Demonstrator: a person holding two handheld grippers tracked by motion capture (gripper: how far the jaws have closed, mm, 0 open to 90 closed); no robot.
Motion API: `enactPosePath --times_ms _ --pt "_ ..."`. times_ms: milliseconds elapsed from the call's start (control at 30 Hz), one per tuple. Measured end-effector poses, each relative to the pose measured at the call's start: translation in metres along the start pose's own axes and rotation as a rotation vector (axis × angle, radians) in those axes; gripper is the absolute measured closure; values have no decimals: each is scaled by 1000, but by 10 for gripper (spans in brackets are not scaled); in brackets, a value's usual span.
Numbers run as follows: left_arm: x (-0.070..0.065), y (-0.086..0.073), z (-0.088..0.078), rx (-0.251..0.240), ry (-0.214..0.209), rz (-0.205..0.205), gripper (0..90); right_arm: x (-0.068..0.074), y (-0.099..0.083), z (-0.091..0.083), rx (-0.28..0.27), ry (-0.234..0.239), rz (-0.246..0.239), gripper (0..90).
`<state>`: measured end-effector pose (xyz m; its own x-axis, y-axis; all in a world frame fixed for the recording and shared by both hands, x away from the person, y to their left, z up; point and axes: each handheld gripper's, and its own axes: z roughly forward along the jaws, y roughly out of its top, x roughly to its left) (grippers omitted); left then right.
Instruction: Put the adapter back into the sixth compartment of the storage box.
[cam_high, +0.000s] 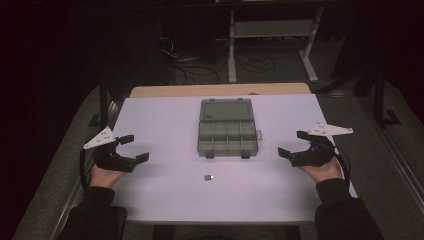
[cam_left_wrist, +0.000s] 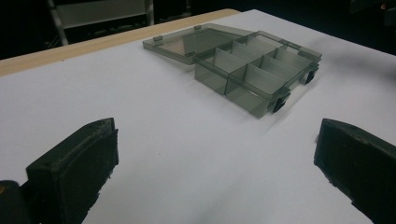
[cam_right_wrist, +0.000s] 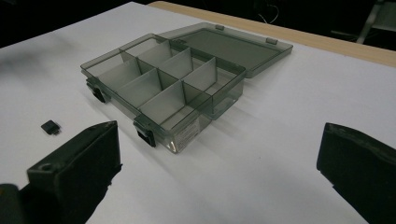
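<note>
Not started: left gripper & right gripper jaws wide, empty; box open, small black piece, maybe a chip, untouched on table

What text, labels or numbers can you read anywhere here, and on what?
None legible.
Pale sticker on the near corner wall of the open compartment box: print too small and blurred to read.
Small dark piece on the white table: no marking can be made out.
Grey plates on the grippers: no text seen.
</note>
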<state>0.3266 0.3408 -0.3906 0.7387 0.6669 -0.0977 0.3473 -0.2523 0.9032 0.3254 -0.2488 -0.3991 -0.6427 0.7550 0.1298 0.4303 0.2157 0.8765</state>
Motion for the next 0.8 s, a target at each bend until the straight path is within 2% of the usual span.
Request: enactPosePath --times_ms 533,600,667,767,800 --pt "-2 1 -3 -11 2 -1 0 1 -1 1 8 8 -6 0" --pt "-3 2 -2 -2 -8 9 0 1 -1 1 10 8 -6 0" --pt "-2 4 -1 -4 -20 -2 0 1 -1 2 10 9 -6 0" --pt "-2 6 -1 5 -9 8 0 1 -2 3 21 5 -9 0" --pt "-3 8 -2 21 8 22 0 2 -2 4 26 8 -15 0"
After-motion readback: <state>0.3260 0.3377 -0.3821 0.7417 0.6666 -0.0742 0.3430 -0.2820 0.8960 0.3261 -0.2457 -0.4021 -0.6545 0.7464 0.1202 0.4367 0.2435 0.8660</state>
